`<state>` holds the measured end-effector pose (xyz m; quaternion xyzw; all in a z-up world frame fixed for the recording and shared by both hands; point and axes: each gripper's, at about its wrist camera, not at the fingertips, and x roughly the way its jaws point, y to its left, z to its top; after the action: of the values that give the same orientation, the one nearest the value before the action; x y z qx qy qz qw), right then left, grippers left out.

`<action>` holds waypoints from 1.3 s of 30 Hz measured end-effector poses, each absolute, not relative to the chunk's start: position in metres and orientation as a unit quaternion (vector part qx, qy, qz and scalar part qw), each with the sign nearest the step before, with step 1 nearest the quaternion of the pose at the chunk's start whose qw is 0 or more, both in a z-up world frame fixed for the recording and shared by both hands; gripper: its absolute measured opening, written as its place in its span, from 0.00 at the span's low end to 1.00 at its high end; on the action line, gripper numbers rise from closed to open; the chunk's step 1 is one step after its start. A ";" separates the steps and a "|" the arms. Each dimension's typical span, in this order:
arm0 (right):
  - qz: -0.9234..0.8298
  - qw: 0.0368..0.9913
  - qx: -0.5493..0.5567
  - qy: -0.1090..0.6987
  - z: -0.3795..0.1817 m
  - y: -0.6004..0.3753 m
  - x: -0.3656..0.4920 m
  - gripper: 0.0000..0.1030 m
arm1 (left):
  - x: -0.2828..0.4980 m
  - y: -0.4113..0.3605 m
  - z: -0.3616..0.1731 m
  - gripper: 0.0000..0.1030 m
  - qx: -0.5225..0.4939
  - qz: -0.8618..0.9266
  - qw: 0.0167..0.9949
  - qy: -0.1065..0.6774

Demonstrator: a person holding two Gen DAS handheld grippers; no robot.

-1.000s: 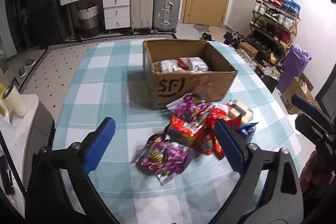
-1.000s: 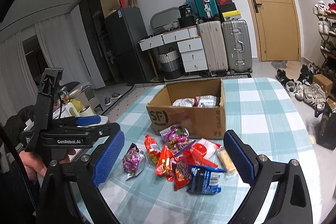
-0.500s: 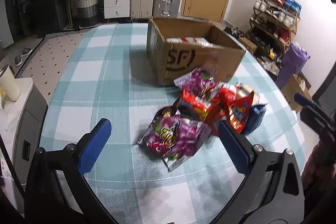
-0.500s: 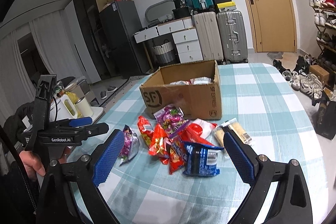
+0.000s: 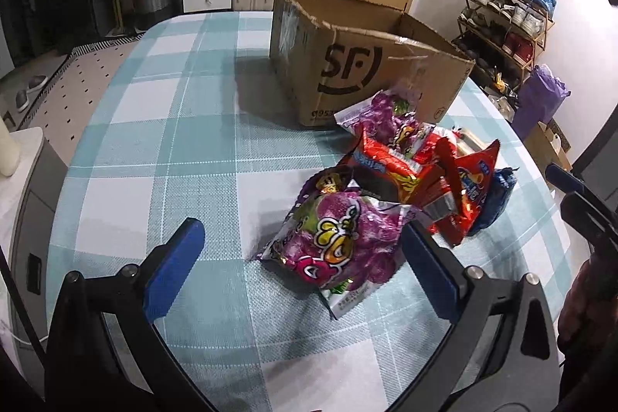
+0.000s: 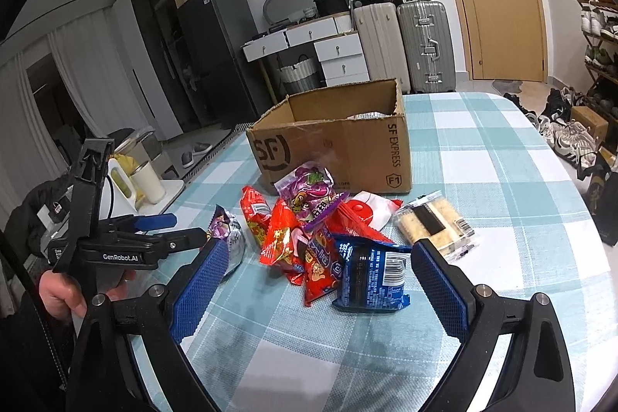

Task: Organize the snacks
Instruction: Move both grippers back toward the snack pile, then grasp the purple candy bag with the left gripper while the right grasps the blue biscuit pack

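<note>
Left gripper (image 5: 299,250): fingers wide, empty, purple snack bag (image 5: 340,238) low centre of frame between them on the checked desk (image 5: 162,126). Right gripper (image 6: 314,280): fingers wide, empty, blue packet (image 6: 370,273) between. Snack pile lies before the cardboard box (image 6: 332,145), mid-frame.

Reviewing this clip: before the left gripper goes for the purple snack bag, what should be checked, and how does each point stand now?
1. Left gripper open: ok.
2. Purple snack bag fully between the fingers: not ok; it lies ahead, toward the right finger.
3. Bag free of the red snack bags: cannot tell; its far edge meets them.
4. Cardboard box open on top: ok.
5. Right gripper open and empty: ok, above the blue snack bag.
</note>
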<state>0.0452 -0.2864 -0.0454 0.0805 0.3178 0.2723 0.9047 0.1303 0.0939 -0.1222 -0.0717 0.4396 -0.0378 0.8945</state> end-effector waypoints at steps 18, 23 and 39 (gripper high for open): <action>0.266 0.899 0.079 0.340 -0.062 -0.281 0.064 0.94 | 0.162 0.103 -0.155 0.97 -0.091 -0.077 0.880 0.461; 0.265 0.898 0.078 0.342 -0.065 -0.281 0.067 0.94 | 0.167 0.102 -0.160 0.79 -0.106 -0.098 0.877 0.458; 0.266 0.892 0.088 0.355 -0.076 -0.287 0.068 0.94 | 0.172 0.100 -0.166 0.40 -0.132 -0.151 0.869 0.452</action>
<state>0.0683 -0.2870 -0.0755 0.0882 0.3547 0.2658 0.8921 0.1722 0.1004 -0.1659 -0.1319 0.4521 -0.1513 0.8691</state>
